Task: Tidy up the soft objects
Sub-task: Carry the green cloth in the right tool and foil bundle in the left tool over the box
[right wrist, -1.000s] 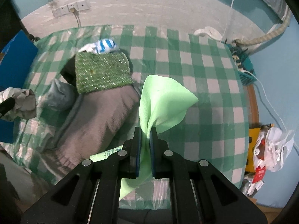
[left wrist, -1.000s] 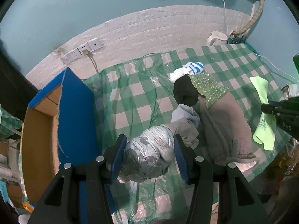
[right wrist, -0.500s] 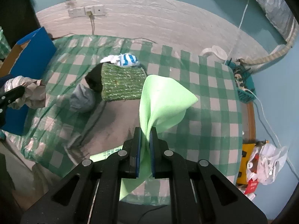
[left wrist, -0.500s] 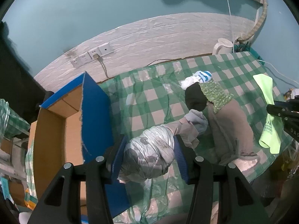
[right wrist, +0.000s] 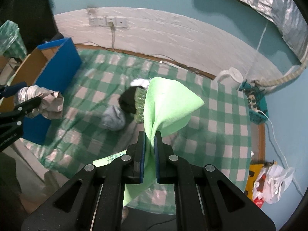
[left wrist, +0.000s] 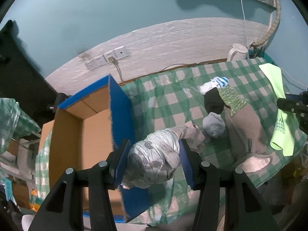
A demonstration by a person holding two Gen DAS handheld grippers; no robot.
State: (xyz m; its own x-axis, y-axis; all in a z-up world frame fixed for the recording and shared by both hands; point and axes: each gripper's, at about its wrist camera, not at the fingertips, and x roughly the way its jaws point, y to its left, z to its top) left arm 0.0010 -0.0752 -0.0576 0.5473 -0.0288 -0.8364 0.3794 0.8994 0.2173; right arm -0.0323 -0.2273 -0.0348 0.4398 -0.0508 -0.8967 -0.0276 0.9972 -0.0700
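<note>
your left gripper clenched a grey bundle, your right gripper a green cloth; box looked empty, clothes remained.

A teal wall rises above a band of white brick-pattern panelling that carries a row of sockets with one cable plugged in. Below it stands a table under a green-and-white checked cloth. A white kettle sits at its far corner.

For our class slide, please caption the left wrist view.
Left claw grips a grey bundle beside an open cardboard box.
</note>
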